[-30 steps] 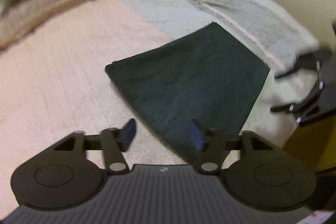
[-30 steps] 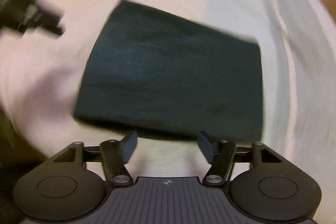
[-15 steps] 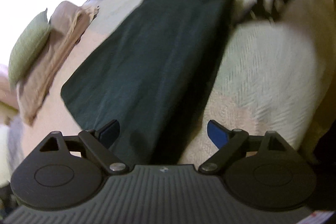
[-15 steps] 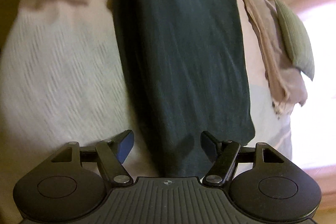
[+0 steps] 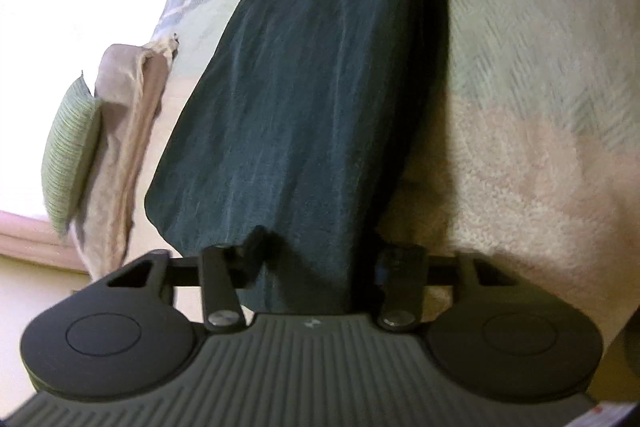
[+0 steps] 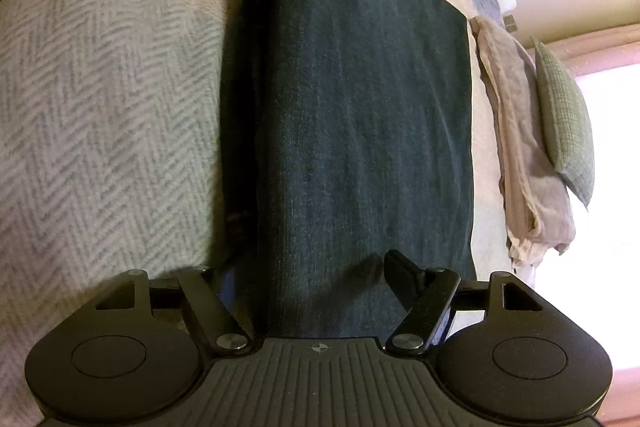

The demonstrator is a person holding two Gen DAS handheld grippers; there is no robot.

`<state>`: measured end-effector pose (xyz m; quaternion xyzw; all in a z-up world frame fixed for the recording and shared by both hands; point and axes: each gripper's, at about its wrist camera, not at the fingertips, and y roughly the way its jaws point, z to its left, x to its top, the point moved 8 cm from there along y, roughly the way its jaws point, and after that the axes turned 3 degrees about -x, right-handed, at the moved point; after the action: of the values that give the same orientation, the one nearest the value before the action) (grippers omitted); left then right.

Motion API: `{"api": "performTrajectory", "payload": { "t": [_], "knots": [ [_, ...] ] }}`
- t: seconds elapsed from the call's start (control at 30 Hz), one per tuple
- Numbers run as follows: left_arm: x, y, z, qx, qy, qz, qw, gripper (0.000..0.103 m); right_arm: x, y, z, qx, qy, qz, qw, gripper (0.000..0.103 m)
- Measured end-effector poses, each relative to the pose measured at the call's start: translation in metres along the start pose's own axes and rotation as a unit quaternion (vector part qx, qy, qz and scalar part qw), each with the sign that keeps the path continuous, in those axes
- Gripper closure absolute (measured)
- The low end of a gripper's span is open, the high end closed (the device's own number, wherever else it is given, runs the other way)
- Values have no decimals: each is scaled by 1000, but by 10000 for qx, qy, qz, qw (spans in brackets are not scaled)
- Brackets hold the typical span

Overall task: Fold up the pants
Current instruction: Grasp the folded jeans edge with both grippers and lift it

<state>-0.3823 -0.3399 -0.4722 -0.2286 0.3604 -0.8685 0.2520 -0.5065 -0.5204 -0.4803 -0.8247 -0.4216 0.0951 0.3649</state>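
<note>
One pair of dark green fabric pants (image 5: pixel 304 99), folded flat into a rectangle on the bed (image 5: pixel 540 115). Left gripper (image 5: pixel 320 259) just closing around its edge; right gripper (image 6: pixel 316 275) apart astride it.

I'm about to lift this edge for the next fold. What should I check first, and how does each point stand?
1. Pants lie flat and folded on the blanket: ok.
2. Right gripper straddles the thick edge at its end, jaws open: ok.
3. Left gripper has a firm hold (jaws have just been closing, pants between them): cannot tell.
4. Beige cloth and pillow lie clear of the pants: ok.
</note>
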Motion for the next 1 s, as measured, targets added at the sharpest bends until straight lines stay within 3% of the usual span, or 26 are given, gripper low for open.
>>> {"api": "performTrajectory", "payload": {
  "t": [0.03,0.2,0.37,0.47,0.67,0.87,1.0],
  "knots": [
    [1,-1,5,-123,-138,11,9998,69,0,1,-4,65,72,15,10000,36],
    [8,-16,40,-671,-593,-90,9959,78,7,-14,-26,580,670,147,9960,82],
    [18,-39,93,-1459,-955,-76,9846,79,18,-41,-94,833,1232,233,9886,87],
    [25,-50,129,-1850,-846,-73,9791,81,28,-57,-138,1361,1494,364,9787,88],
    [66,-68,199,-1937,-312,-337,9800,83,28,-100,-207,1345,1700,487,9750,89],
    [165,-63,245,-2116,184,-835,9736,84,-29,-137,-267,1131,2364,849,9613,89],
    [273,-56,257,-2103,584,-1378,9661,84,-104,-163,-299,784,2699,1250,9515,90]
  ]
}}
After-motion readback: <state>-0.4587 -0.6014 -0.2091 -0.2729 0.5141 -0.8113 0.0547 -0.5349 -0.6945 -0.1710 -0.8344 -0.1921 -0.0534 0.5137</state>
